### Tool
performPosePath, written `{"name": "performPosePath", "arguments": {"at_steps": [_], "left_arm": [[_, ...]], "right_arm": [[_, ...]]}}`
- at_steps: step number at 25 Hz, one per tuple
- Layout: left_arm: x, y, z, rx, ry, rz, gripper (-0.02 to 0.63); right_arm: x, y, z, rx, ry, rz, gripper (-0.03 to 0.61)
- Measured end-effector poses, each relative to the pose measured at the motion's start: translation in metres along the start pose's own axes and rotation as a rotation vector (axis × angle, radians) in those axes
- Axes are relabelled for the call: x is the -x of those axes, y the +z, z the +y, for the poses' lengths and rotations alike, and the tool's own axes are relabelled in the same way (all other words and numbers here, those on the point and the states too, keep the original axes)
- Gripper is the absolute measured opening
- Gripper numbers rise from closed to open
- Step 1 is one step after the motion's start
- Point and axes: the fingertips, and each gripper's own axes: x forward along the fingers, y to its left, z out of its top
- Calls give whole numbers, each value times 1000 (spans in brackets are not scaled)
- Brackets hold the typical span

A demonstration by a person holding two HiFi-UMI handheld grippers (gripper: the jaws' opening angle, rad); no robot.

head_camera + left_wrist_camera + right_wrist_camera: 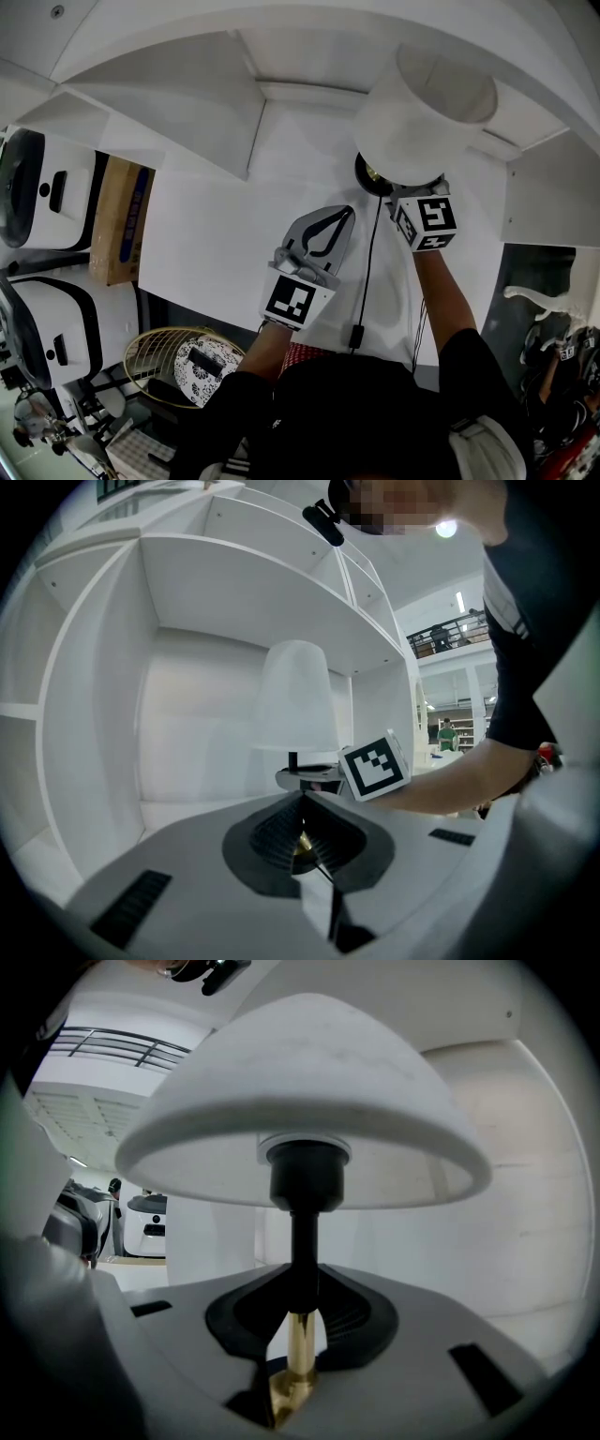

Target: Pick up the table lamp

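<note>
The table lamp has a white dome shade [427, 112] and a dark round base [366, 176], and it stands at the back right of the white table [216, 253]. My right gripper [400, 194] reaches in under the shade. In the right gripper view its pads close on the black and brass stem [302, 1269] below the shade [309, 1101], and the right gripper [302, 1290] is shut on it. My left gripper [342, 217] rests mid-table, shut and empty [302, 803], pointing at the lamp [295, 700]. The black cord [367, 272] runs toward me.
White shelf walls enclose the table on the left [187, 112] and the right [548, 197]. A cardboard box [117, 220] stands off the table's left edge. A wire basket [173, 361] sits lower left, beside white machines [47, 187].
</note>
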Motion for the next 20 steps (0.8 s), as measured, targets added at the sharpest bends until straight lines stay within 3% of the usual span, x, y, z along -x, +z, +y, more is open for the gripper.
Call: {"name": "performPosePath", "arguments": {"at_steps": [12, 20], "left_arm": [[-29, -7, -6, -35, -32, -6, 12], [-54, -11, -1, -12, -65, -25, 14]], "right_arm": [[-1, -1, 2, 4, 50, 24, 83], [-2, -1, 3, 14, 70, 34, 83]]}}
